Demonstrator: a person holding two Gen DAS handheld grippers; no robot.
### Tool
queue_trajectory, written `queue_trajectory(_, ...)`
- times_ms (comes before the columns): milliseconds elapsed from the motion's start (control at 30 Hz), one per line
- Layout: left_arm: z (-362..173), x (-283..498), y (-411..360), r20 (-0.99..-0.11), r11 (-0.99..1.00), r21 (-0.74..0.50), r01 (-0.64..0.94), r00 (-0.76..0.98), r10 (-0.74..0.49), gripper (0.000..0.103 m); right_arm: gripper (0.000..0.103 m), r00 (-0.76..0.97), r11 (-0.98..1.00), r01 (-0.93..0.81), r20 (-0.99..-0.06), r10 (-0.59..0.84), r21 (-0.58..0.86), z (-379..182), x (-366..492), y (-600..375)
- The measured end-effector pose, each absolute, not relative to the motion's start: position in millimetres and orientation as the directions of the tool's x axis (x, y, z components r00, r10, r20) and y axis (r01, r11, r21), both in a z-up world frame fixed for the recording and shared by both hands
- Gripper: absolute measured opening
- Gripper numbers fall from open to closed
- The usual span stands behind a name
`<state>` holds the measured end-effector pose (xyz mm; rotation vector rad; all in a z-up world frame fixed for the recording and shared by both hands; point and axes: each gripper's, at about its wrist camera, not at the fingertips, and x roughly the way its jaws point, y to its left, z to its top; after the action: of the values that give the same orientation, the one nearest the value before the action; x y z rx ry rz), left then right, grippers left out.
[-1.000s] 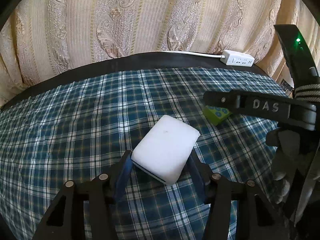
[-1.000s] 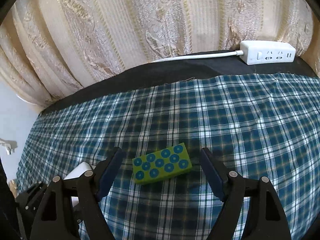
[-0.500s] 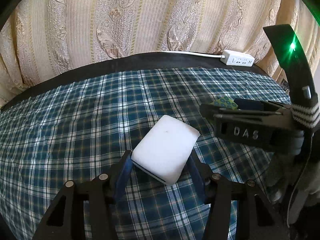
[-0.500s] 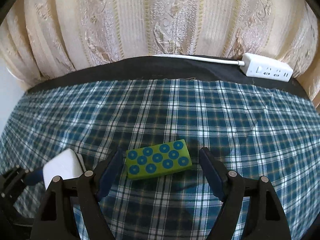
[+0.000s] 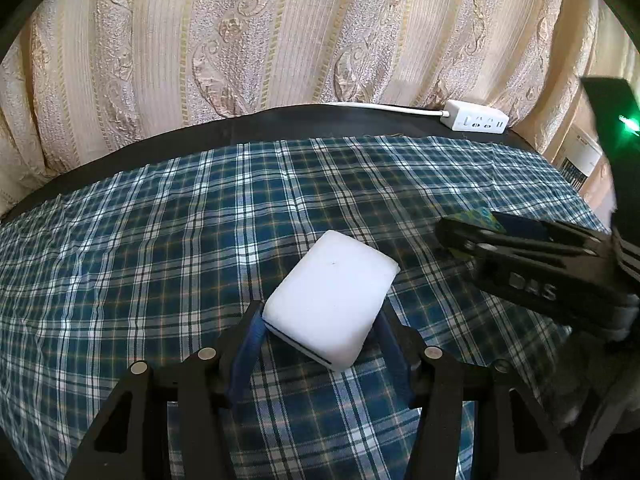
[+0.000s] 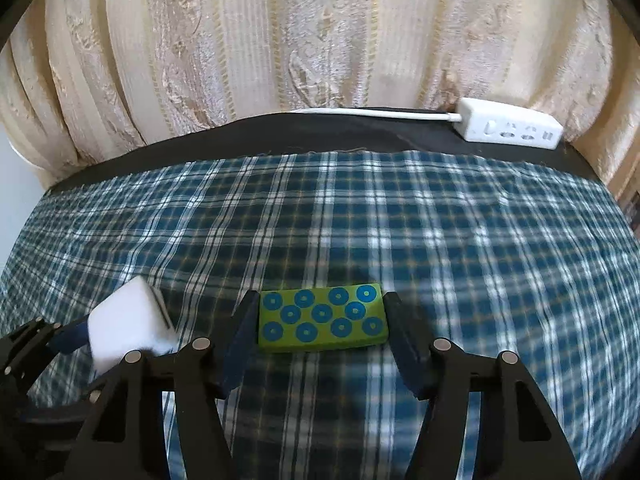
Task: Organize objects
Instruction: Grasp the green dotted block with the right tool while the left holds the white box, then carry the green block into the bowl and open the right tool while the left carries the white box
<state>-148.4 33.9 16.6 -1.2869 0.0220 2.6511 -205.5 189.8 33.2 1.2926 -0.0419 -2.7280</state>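
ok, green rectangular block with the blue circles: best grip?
Grip the flat green rectangular block across its two short ends, coming from the near side, angled down. It lies flat on the plaid cloth, long axis crosswise; the right gripper, jaws just closing, already brackets those ends.

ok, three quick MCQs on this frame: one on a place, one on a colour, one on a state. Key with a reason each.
1. Where is the power strip?
A. at the table's far edge by the curtain
B. on the plaid cloth beside the green block
C. in the left gripper

2. What colour are the block's rings?
A. red
B. blue
C. white

3. What is the left gripper doing?
A. hanging open over bare cloth
B. shut on the white sponge
C. shut on the power strip

Key:
1 A, it lies on the dark strip beyond the cloth.
2 B, blue rings on the green block.
3 B, both pads press the sponge's sides.
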Motion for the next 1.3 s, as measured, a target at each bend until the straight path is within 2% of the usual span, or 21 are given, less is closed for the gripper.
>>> queue_trajectory(433, 22.1, -145.2, 36.0, -0.777, -0.98, -0.088, -0.176, -0.604, 0.179, 0.057, 0.062, -0.693, -0.986, 0.052, -0.706, -0.15, 0.159, 69.0, -130.0, 207.9)
queue_trajectory(733, 46.9, -125.0, 55.8, -0.734, -0.964, -0.095, -0.248, -0.636, 0.236, 0.056, 0.062, -0.723, -0.982, 0.035, -0.674, -0.153, 0.185, 85.5, -68.4, 213.0)
queue_trajectory(1300, 93.5, -66.4, 97.8, -0.646, -0.907, -0.082, -0.412, -0.671, 0.364, 0.057, 0.062, -0.796, -0.98, -0.089, -0.604, -0.037, 0.177, 121.1, 41.0, 257.6)
